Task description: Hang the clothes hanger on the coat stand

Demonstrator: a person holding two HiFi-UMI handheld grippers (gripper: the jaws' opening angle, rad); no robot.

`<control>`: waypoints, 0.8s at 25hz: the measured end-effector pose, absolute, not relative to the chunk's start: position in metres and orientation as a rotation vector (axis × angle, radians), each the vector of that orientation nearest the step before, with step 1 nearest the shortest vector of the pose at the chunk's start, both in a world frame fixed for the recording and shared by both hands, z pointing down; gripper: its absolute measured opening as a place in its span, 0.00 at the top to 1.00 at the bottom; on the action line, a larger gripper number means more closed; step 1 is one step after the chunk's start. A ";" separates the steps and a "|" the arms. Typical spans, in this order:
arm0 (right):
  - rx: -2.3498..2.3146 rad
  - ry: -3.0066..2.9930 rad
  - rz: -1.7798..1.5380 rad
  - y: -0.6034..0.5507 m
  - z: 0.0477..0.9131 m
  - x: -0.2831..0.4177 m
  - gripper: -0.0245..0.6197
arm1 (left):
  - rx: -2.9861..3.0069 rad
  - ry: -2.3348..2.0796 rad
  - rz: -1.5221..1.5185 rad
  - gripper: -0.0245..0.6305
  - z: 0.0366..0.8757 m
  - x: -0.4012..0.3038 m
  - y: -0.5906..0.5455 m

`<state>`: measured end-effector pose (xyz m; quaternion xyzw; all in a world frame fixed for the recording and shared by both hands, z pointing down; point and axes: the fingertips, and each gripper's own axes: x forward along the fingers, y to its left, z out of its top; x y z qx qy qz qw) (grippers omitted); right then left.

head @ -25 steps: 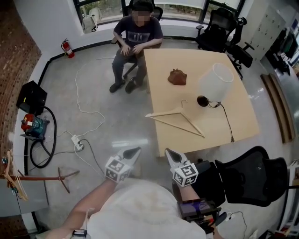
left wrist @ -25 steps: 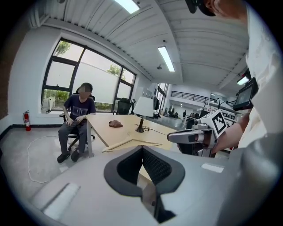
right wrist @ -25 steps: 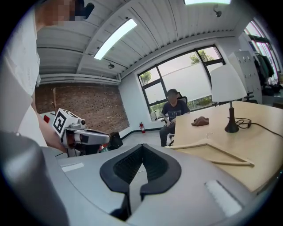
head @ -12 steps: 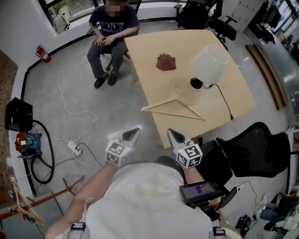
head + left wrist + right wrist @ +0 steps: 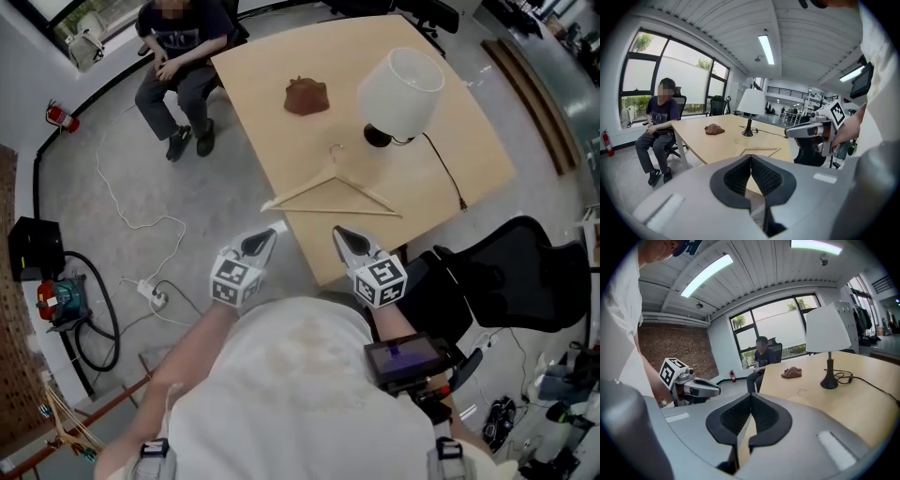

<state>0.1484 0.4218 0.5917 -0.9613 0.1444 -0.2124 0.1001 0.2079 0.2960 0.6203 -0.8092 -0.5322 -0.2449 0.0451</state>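
Pale wood on pale wood: clothes hanger (image 5: 330,192) flat on the counter (image 5: 469,159), near the corner closest to the camera, long bar across, hook toward the base of the white-shaded lamp (image 5: 398,89). Left tip of the hanger at the counter's side edge, seemingly just past it. No contact with either gripper: hanger ahead of both, apart from the tips, roughly between the lines of the 2.

On the left gripper (image 5: 267,236), fingers (image 5: 736,178) pressed together with nothing between them, tip over bare floor (image 5: 225,187) just outside the side edge. On the right gripper (image 5: 341,232), the same: closed tight, empty, tip above the near corner of the counter, the closer of the 2 to the hanger. Along the right gripper view, hook and shoulder of the hanger beyond the closed tips and slightly right; along the left gripper view, the triangle straight ahead above them.

Bare counter on every side of the hanger. Lamp cord (image 5: 448,178) trailing toward the right edge and a brown crumpled lump (image 5: 307,96) farther back, both apart from it. Left of the counter, wide grey floor, crossed only by a white cable (image 5: 131,206) and a power strip (image 5: 155,292). Black office chair (image 5: 525,281) close beside the near corner on the right, crowding that side. Seated person (image 5: 178,47) at the far corner.
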 end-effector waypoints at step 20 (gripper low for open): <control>-2.760 0.342 -0.658 0.540 0.619 0.172 0.94 | -1.816 -1.470 -0.942 0.75 0.758 0.297 0.449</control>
